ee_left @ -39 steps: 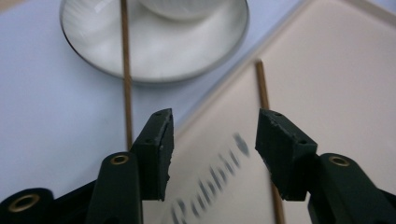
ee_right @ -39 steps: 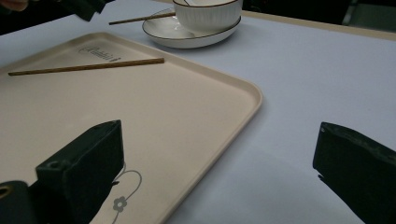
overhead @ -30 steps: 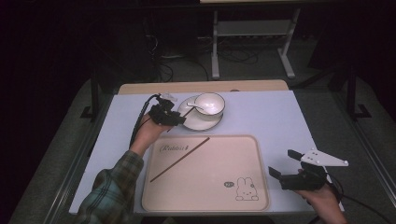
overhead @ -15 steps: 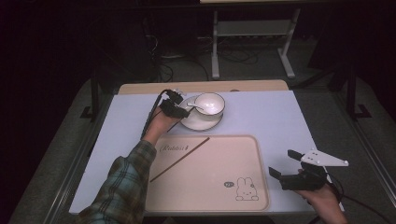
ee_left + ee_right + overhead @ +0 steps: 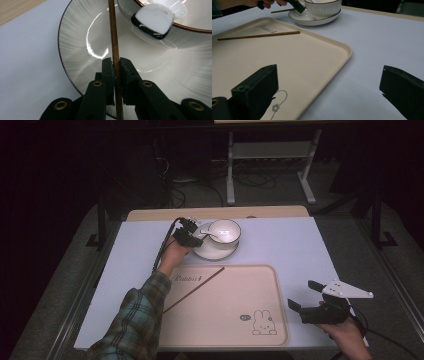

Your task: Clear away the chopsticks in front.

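Note:
A white bowl point(image 5: 224, 231) stands on a white plate point(image 5: 212, 251) at the table's far middle. A white spoon point(image 5: 153, 21) rests on the bowl's rim. In the left gripper view my left gripper point(image 5: 116, 65) is shut on a thin brown chopstick point(image 5: 113, 37) above the plate's point(image 5: 82, 37) left side; its jaws have just been closing on it. From the high view the left gripper point(image 5: 192, 236) sits at the plate's left edge. A second chopstick point(image 5: 192, 290) lies slantwise on the beige tray point(image 5: 260, 285). My right gripper point(image 5: 300, 294) stands open with nothing in it, right of the tray.
The tray point(image 5: 332, 47) has a raised rim and a rabbit print near its front right corner. Pale blue table surface point(image 5: 285, 240) lies bare to the right of the plate. A wooden strip point(image 5: 150, 214) runs along the table's far edge.
The left hand moved right and down to the plate's left edge and its jaws closed on the chopstick there. The right hand has kept still.

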Tool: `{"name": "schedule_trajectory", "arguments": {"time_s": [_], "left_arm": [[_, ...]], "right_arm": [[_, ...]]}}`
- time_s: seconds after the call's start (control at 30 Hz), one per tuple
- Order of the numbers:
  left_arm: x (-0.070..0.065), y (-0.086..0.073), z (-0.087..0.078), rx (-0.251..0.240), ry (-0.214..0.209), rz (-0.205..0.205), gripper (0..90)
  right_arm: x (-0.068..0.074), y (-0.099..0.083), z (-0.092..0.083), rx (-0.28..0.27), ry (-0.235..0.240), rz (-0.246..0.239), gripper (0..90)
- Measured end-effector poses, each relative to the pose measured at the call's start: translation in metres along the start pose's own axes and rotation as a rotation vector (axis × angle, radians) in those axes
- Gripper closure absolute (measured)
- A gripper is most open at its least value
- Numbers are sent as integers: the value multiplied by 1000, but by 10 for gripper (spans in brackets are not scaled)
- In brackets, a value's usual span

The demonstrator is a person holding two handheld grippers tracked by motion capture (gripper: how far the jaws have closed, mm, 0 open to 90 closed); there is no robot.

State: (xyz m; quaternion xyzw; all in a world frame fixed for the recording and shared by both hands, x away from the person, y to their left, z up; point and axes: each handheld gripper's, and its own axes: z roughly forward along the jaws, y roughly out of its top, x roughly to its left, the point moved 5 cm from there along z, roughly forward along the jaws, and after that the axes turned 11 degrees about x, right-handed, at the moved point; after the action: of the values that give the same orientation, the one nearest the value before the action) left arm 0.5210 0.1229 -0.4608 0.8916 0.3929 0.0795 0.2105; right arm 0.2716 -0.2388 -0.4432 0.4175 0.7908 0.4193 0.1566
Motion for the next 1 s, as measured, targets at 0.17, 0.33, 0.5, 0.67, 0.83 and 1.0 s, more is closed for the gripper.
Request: {"name": "schedule_trajectory", "arguments": {"time_s": [0.17,0.33,0.5,0.67,0.83,1.0], "left_arm": [[1,0,-2,-5,2,-5,836],[3,-1,-12,-24,-4,-19,839],[7,-8,-28,-32,-2,-30,839],[12,-23,-43,-44,-11,-51,840],[16,-42,-56,-57,-10,-71,839],[17,-68,-68,-69,-14,-103,840]], "right_arm": [[0,0,0,0,1,-1,13],[0,0,0,-1,-1,0,13],[0,0,-1,-1,-1,0,13],[0,0,0,0,-1,-1,13],[0,0,0,0,-2,0,13],[0,0,0,1,-3,0,13]]}}
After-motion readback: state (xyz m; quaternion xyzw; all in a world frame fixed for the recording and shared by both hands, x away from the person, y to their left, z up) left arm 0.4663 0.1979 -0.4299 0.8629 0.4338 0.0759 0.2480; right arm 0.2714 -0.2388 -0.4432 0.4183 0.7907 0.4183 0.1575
